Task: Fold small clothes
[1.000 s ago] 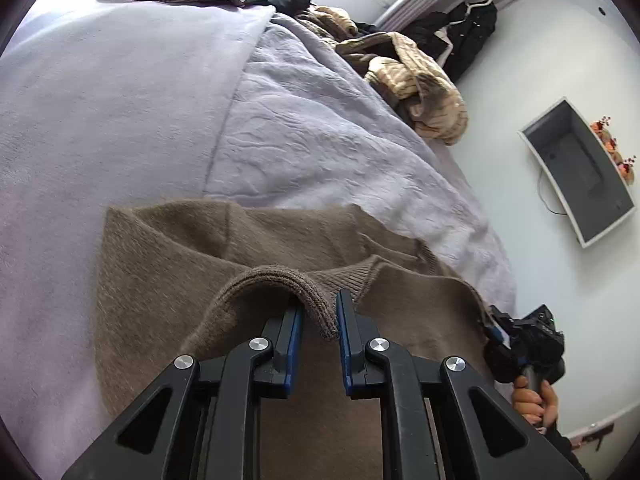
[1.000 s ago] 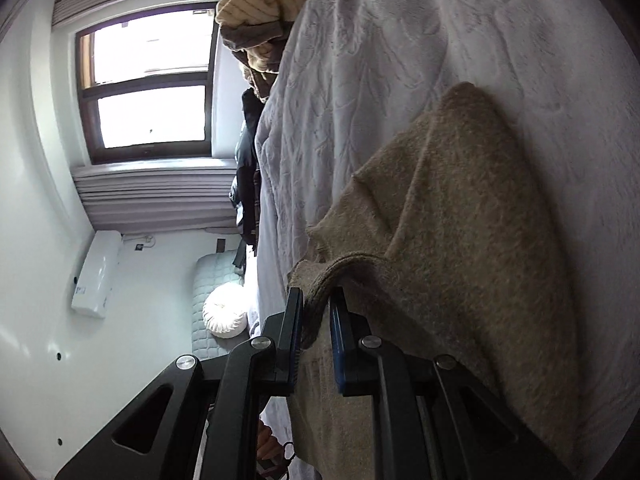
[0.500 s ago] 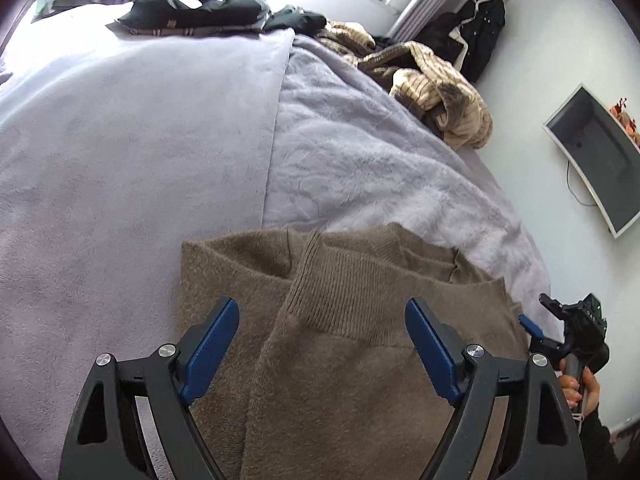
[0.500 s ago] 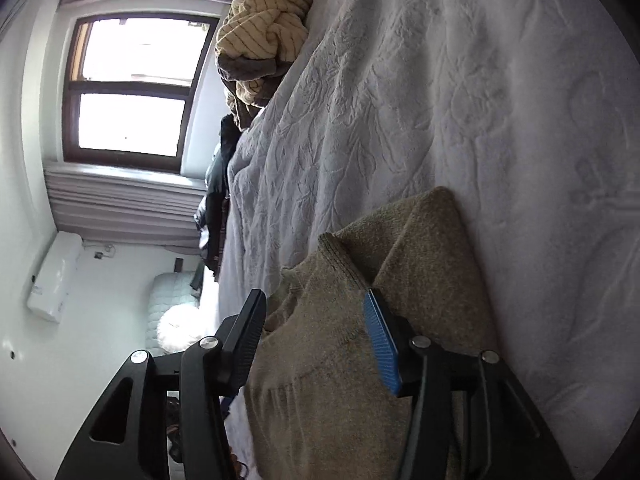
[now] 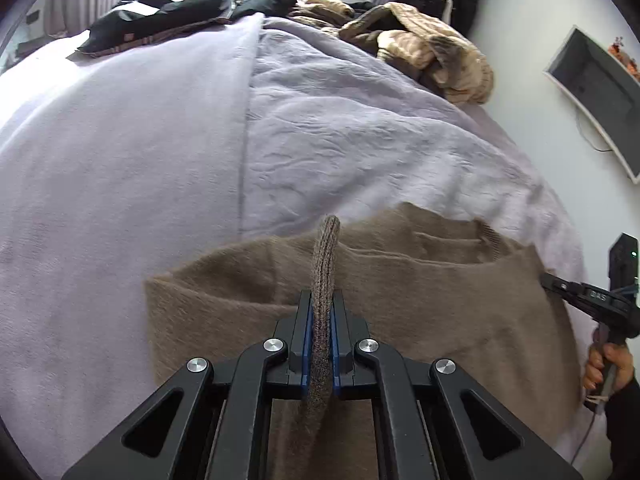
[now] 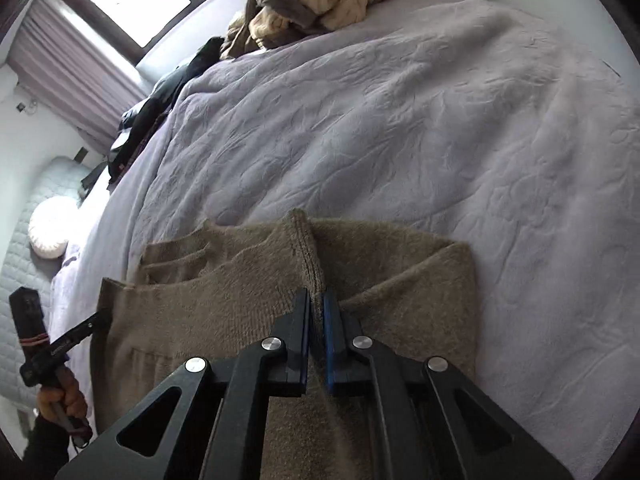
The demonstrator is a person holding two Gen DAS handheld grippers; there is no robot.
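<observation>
A brown sweater (image 5: 420, 292) lies partly folded on a bed covered with a pale lilac blanket (image 5: 120, 160), at the near edge of the bed. Left gripper (image 5: 321, 312): clenched on a ribbed edge of the sweater, which rises as a narrow fold between the blue pads and stands up beyond the fingertips. Right gripper (image 6: 316, 312): likewise clamped on a ribbed edge of the same sweater (image 6: 380, 272), the fold running up and away from the fingertips. In each view the rest of the sweater spreads flat directly beneath and ahead of the gripper. A heap of beige striped clothes (image 5: 436, 52) and dark clothes (image 5: 168, 12) lie at the far side of the bed, well apart from the sweater.
</observation>
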